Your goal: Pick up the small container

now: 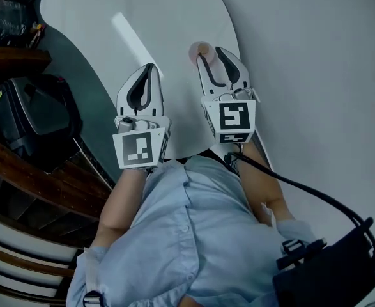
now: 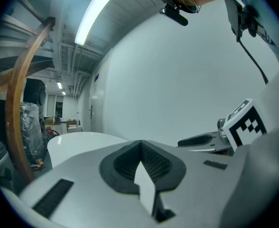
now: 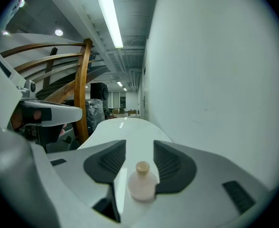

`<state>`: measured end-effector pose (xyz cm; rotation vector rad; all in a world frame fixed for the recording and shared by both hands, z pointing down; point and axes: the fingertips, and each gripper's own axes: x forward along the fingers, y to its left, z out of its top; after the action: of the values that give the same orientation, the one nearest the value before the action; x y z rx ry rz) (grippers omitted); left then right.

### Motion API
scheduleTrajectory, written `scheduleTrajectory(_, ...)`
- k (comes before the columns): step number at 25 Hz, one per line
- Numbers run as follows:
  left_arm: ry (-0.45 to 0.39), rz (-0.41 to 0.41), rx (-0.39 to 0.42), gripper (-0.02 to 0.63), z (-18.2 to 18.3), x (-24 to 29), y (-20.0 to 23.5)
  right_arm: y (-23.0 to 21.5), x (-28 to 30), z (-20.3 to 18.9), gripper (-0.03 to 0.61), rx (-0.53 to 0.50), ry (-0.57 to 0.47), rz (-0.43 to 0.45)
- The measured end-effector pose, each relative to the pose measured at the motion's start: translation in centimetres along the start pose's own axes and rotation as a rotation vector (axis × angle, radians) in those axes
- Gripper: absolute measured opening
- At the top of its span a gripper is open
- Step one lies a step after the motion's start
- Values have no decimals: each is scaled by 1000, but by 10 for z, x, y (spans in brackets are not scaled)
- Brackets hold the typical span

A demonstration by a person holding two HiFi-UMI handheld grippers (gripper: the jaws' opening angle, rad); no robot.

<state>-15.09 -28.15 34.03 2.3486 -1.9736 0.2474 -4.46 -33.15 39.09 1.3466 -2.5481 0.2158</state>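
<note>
A small pale pink container (image 1: 200,52) with a tan cap stands upright on the white oval table (image 1: 98,11), near its right edge. My right gripper (image 1: 210,53) reaches it from the near side. In the right gripper view the container (image 3: 142,182) stands between the dark pads (image 3: 173,164), and my right gripper (image 3: 139,146) is open, with a gap showing on the container's left side. My left gripper (image 1: 149,69) hovers over the table to the left, shut and holding nothing. In its own view, the left gripper (image 2: 140,145) has its ribbed pads pressed together.
A pale wall (image 1: 315,75) runs close along the table's right edge. Left of the table sit a black bag (image 1: 34,114) and curved wooden rails (image 1: 27,174). A black cable runs from the right gripper to a black box (image 1: 331,267) at the person's hip.
</note>
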Motion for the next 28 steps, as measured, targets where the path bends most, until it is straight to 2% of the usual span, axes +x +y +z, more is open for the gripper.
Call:
scheduleTrajectory(1, 11, -8, -6, 0, -4, 4, 3, 1, 5, -3, 198, 2, 9, -3)
scheduleTrajectory(3, 34, -24, -17, 0, -14, 9, 7, 2, 15, -10, 218, 7, 29, -13)
scheduleTrajectory(10, 99, -46, -61, 0, -44, 25, 22, 0, 37, -38, 219, 24, 82, -57)
scheduleTrajectory(14, 128, -61, -48, -1, -59, 30, 30, 0, 47, -51, 219, 29, 117, -72)
scheduleTrajectory(20, 171, -72, -71, -2, -71, 35, 38, -2, 56, -69, 219, 39, 163, -100)
scheduleTrajectory(28, 215, -67, -77, 0, -93, 40, 40, -3, 58, -87, 206, 28, 157, -135)
